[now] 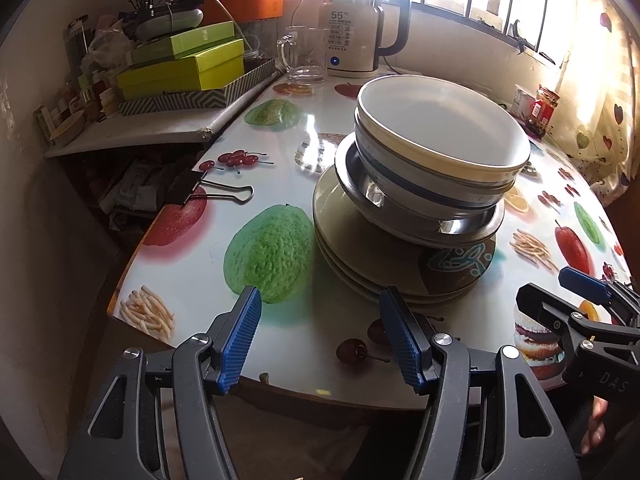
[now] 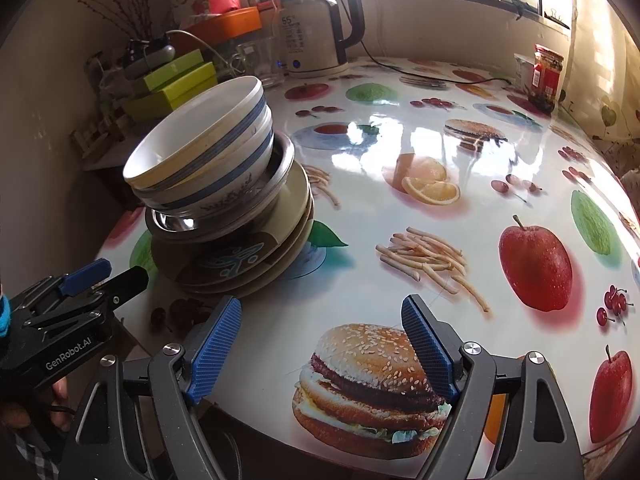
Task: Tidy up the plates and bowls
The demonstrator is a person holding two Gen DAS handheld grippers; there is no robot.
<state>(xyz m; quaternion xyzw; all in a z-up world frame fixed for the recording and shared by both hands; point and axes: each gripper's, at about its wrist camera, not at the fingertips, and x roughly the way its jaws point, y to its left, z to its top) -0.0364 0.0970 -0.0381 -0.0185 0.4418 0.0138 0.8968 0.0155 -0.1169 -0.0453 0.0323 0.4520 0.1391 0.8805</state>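
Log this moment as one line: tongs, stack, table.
left tongs: open, empty | right tongs: open, empty | stack: bowls on steel dish on plates, untouched | table: no other dishes in view

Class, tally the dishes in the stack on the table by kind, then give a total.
Ceramic bowls: 2, nested, blue-banded
Steel dish: 1, under the bowls
Plates: about 3, judging by the stacked rims
Total: about 6
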